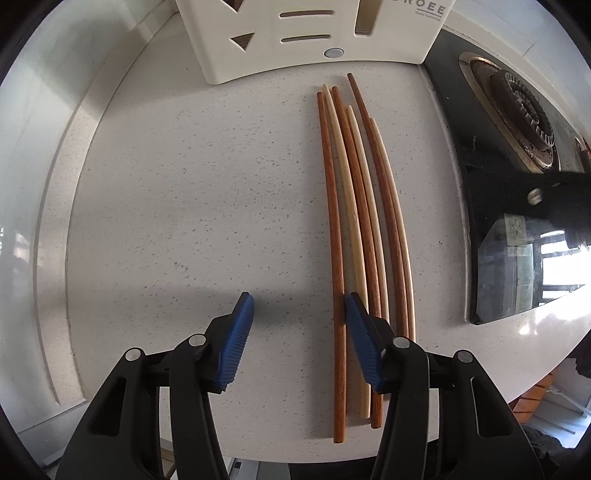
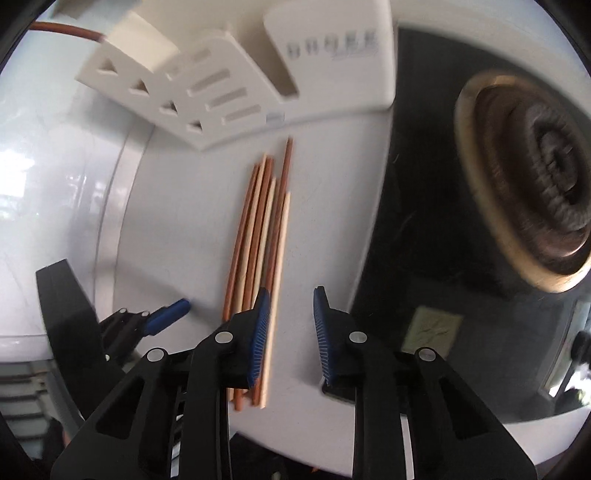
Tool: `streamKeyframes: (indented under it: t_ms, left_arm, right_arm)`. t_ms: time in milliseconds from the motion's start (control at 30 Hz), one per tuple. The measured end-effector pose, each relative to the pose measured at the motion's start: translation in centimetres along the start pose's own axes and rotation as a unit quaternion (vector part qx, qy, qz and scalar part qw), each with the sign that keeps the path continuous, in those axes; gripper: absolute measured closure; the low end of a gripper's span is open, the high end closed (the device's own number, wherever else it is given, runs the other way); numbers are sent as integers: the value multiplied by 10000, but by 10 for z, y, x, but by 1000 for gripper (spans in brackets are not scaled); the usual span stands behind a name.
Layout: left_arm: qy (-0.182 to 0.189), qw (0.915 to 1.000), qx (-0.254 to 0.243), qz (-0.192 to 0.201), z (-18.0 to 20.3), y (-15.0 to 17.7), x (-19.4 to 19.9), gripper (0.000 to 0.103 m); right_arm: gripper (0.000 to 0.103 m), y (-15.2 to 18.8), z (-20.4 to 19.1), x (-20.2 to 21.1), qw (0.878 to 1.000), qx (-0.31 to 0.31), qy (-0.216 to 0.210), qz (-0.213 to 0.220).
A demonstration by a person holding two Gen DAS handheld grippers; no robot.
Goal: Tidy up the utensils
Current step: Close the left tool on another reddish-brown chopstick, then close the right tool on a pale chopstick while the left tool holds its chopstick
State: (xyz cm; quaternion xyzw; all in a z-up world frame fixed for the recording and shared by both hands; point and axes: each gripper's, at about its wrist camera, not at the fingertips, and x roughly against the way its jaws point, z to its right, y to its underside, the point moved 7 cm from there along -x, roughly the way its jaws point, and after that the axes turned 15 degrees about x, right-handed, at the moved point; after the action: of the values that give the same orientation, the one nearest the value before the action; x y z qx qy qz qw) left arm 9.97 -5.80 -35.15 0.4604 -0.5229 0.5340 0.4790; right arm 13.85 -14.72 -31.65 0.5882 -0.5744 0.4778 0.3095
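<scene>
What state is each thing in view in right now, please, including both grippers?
Left gripper: open, empty, one finger beside the chopsticks.
Right gripper: open, empty, over the bundle's near end.
Chopsticks: lying flat on the counter, side by side, brown and pale mixed.
Utensil holder: on the counter beyond the chopsticks' far tips.
Stove burner: unlit.

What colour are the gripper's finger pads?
Blue, ribbed finger pads on the open left gripper; clearest in the left wrist view.

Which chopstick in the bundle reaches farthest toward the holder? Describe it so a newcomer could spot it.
Start at the cream slotted plastic utensil holder at the back of the speckled white countertop. In front of it lie six wooden chopsticks. The dark brown chopstick, second from the stove side, has its tip closest to the holder, past all the others.
</scene>
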Motion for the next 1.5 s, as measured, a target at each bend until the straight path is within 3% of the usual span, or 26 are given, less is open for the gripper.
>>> streamKeyframes:
  t_ms: [133, 300, 467, 1500]
  left_arm:
    - [-52, 10000, 29, 25, 0, 1, -1, 63]
    - [-52, 9999, 96, 65, -14, -2, 2, 83]
    - [-55, 9999, 109, 46, -18, -3, 2, 94]
    - [637, 9948, 782, -106, -69, -5, 7, 97]
  right_arm:
    - [85, 1, 4, -16, 9983, -361, -188, -417]
    - [85, -1, -1, -20, 9974, -416, -214, -556]
    - [85, -7, -7, -30, 9969, -362, -146, -687]
    - [85, -20, -26, -57, 9931, -32, 680, -956]
